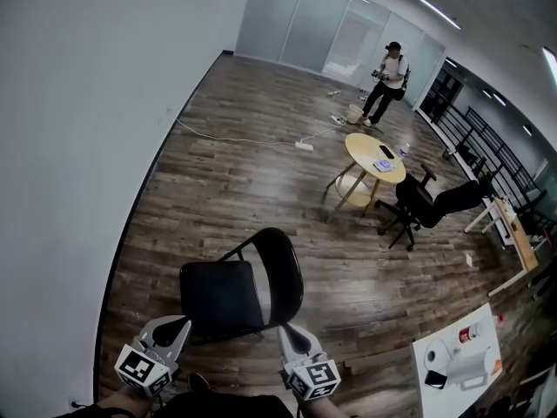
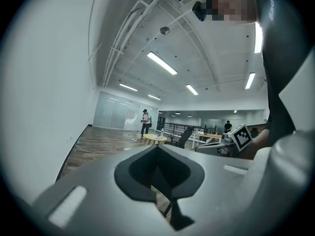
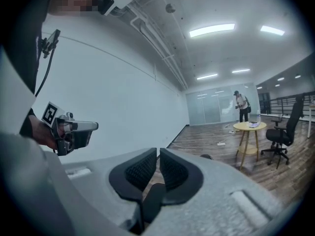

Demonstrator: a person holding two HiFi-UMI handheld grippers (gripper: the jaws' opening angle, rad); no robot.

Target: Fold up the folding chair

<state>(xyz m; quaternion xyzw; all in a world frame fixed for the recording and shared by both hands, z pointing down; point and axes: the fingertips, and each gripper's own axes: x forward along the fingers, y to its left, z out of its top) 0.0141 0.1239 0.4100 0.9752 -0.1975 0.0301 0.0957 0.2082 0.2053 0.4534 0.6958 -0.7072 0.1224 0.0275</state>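
The chair (image 1: 222,296) looks stiff and light; I would grasp it at the backrest (image 1: 284,266). The left gripper (image 1: 177,326) and the right gripper (image 1: 286,332) are closed, empty.

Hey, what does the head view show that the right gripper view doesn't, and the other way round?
Only the head view: the folding chair from above, seat open and not yet folded, and a white table at lower right.
Only the right gripper view: the ceiling lights, and a straight look at the right gripper, its jaws close together with nothing between them.
Both: the round yellow table, the black office chair, and a person standing at the far end of the room.
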